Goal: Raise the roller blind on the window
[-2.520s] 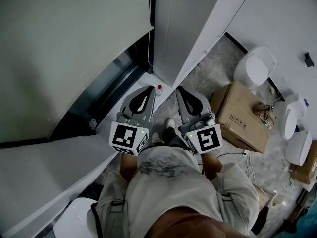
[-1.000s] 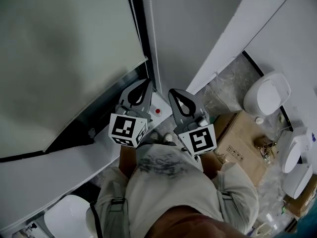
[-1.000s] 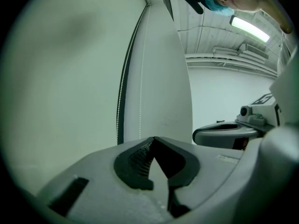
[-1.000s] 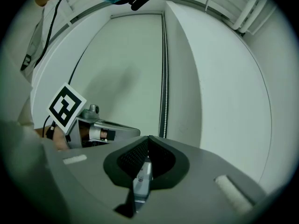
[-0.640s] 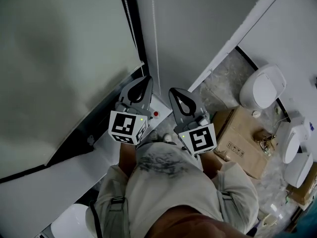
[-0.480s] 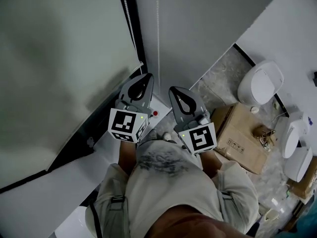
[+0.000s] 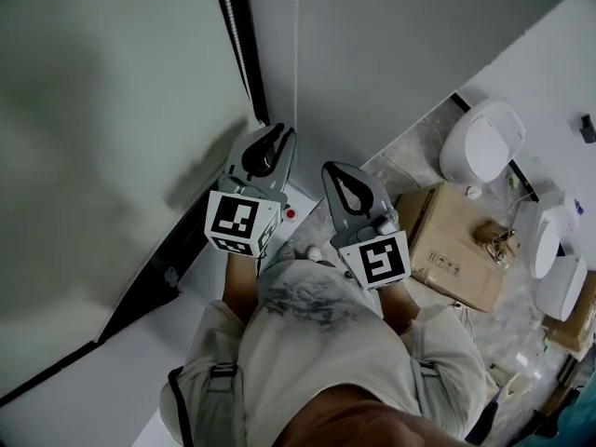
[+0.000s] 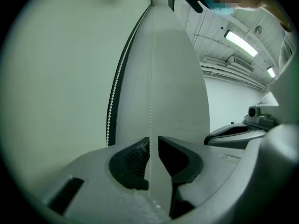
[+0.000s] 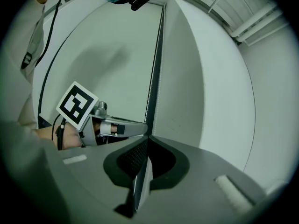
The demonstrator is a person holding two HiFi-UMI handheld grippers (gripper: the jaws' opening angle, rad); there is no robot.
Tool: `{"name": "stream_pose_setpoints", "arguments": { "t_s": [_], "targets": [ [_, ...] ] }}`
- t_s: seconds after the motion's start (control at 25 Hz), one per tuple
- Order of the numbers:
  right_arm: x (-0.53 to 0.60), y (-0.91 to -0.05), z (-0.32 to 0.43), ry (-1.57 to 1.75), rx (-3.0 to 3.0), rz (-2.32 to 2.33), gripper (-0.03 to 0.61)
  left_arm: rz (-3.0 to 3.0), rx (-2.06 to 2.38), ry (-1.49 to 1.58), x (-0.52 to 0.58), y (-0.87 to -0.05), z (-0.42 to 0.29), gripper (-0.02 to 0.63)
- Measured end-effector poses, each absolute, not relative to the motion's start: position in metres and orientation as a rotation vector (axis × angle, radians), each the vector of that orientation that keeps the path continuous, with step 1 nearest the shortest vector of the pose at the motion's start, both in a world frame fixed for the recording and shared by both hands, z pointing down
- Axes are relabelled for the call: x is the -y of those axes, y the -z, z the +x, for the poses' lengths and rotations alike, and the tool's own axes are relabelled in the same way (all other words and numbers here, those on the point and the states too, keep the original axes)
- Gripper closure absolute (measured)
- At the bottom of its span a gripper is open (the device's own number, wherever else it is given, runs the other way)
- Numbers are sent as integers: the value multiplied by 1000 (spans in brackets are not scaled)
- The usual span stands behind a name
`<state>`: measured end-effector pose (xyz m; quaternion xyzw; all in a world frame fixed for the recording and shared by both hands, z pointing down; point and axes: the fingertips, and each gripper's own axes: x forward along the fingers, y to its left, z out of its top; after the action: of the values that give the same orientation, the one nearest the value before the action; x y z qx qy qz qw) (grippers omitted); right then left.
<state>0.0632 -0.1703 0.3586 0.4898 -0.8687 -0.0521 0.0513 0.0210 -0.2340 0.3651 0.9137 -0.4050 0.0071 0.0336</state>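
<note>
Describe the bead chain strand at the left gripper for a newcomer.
Beside the window's dark frame stands a grey wall panel. One strand hangs free before it, running between the jaws of the left gripper, just opened; the other strand hugs the frame.

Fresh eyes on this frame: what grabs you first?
The pale roller blind fills the left of the head view, its bead chain hanging down the grey wall beside it. The left gripper has just been opening its jaws, with the chain running between them; the right gripper beside it is shut. A cardboard box sits on the floor at right.
</note>
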Motion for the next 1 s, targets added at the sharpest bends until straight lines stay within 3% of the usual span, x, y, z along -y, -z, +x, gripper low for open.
{"name": "stream_pose_setpoints", "arguments": {
  "t_s": [0.44, 0.52, 0.6, 1.0],
  "targets": [
    [170, -357, 67, 155, 2604, 1518, 552, 2805, 1246, -16, 263, -373, 30, 516],
    [170, -356, 69, 157, 2597, 1524, 551, 2801, 1261, -29, 267, -376, 31, 540],
    [169, -355, 69, 159, 2593, 1531, 551, 2795, 1269, -21, 268, -377, 30, 604],
    [168, -337, 57, 138, 2713, 1438, 514, 2814, 1167, -17, 241, -387, 34, 603]
  ]
}}
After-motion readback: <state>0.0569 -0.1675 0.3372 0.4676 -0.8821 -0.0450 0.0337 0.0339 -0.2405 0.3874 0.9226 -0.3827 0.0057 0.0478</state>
